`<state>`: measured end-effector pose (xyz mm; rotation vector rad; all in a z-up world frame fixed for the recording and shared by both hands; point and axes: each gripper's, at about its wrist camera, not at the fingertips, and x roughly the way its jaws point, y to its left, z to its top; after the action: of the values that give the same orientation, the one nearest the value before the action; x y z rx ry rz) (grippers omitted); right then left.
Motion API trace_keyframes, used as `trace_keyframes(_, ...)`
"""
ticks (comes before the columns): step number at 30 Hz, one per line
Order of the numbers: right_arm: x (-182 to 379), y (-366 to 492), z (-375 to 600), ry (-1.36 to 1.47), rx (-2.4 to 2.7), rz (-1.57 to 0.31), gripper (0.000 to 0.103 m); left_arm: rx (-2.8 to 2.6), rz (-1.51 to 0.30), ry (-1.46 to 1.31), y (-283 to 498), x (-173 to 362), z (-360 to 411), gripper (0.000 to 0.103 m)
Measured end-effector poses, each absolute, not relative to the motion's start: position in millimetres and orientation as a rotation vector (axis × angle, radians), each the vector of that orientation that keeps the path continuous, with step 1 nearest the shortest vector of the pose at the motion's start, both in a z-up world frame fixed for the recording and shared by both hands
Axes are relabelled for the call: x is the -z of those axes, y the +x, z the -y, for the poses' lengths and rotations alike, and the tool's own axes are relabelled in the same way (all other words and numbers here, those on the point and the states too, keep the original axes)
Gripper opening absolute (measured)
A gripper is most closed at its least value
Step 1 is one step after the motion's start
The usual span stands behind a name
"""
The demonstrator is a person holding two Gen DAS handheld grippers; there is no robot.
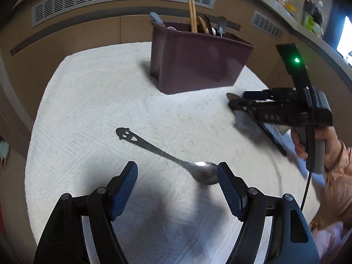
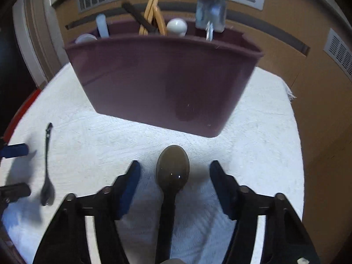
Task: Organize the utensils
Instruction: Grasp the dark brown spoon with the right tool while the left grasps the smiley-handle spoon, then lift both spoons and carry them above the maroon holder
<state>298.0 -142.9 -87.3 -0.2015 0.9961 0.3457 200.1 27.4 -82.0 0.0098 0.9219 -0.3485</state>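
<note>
A metal spoon [image 1: 204, 172] with a smiley cut-out handle lies on the white towel [image 1: 99, 99]. My left gripper [image 1: 177, 166] hangs open over it, the bowl close to the right pad [image 1: 228, 187] and not touching it. A dark spoon [image 2: 172, 167] lies bowl-forward between the fingers of my right gripper [image 2: 175, 165], with a gap on both sides. Behind both stands a maroon bin [image 2: 162, 81] holding chopsticks [image 2: 154, 11], white spoons and other utensils. The left wrist view shows the right gripper [image 1: 236, 102] low over the towel, right of the bin [image 1: 198, 66].
A brown cabinet front with vent grilles [image 1: 123, 2] rises behind the table. A hand [image 1: 330, 149] holds the right gripper's grip at the right. The metal spoon [image 2: 46, 176] and the left fingers [image 2: 15, 149] show at the far left of the right wrist view.
</note>
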Motion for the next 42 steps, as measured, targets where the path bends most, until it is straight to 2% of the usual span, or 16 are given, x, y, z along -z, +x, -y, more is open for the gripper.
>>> trace_keyframes(1,85,296,143,-0.19,-0.35,-1.004,0.03,0.358,-0.921,0.026,203,80,-27,0.078)
trace_keyframes(3,78,288,144,-0.175,-0.349,-0.996,0.029,0.362,-0.916,0.029,210,75,-31,0.085)
trace_keyframes(9,55,247,167,-0.077,-0.383,-0.975,0.029,0.458,-0.944,-0.134,253,69,-45,0.085)
trace_keyframes(16,44,215,181,-0.079,-0.355,-0.968,0.029,0.549,-1.055,-0.249,302,89,-58,0.085)
trace_keyframes(19,45,211,188,-0.073,-0.337,-0.972,0.029,0.557,-1.082,-0.219,289,87,-62,0.085)
trace_keyframes(27,54,212,193,-0.054,-0.342,-0.988,0.03,0.605,-1.109,0.103,206,86,-44,0.087)
trace_keyframes(31,50,208,189,-0.048,-0.359,-0.969,0.03,0.596,-1.057,0.203,190,79,-22,0.087)
trace_keyframes(33,45,204,187,-0.055,-0.371,-0.951,0.03,0.571,-1.008,0.209,193,71,-15,0.084)
trace_keyframes(37,38,195,184,-0.07,-0.383,-0.921,0.03,0.544,-0.985,0.249,212,67,0,0.052)
trace_keyframes(42,35,189,187,-0.064,-0.396,-0.912,0.03,0.558,-1.059,0.305,244,78,16,0.051)
